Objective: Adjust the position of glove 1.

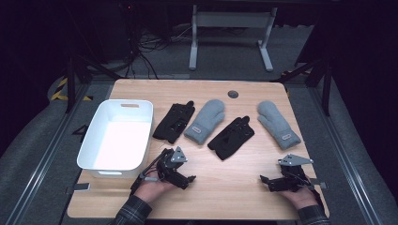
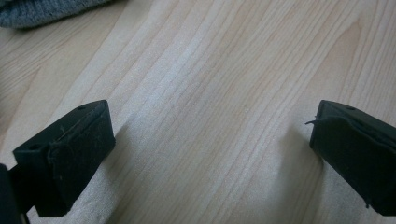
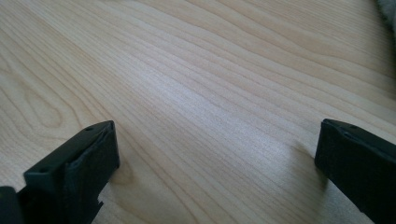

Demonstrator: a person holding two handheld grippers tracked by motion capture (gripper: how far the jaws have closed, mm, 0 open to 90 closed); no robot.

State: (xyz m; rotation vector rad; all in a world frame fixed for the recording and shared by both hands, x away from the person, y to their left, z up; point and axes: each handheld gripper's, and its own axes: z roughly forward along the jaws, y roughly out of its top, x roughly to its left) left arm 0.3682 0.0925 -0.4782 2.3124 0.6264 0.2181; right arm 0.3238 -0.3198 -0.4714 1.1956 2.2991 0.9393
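Observation:
Four gloves lie in a row across the middle of the wooden table [image 1: 225,187]: a black glove [image 1: 174,122], a grey mitten [image 1: 205,121], a second black glove [image 1: 232,137] and a second grey mitten [image 1: 278,124]. My left gripper [image 1: 187,181] rests low near the front edge, pointing right, held by a hand. In the left gripper view its jaws [image 2: 212,140] stand wide open over bare wood, with a grey mitten's edge [image 2: 42,11] at the top left. My right gripper [image 1: 265,183] rests at the front right, pointing left. It is open [image 3: 217,154] over bare wood.
A white plastic bin [image 1: 141,112] with a handle slot stands at the table's left, empty inside. A round cable hole [image 1: 233,93] sits near the far edge. Beyond the table, a desk frame [image 1: 230,28] and cables lie on the dark floor.

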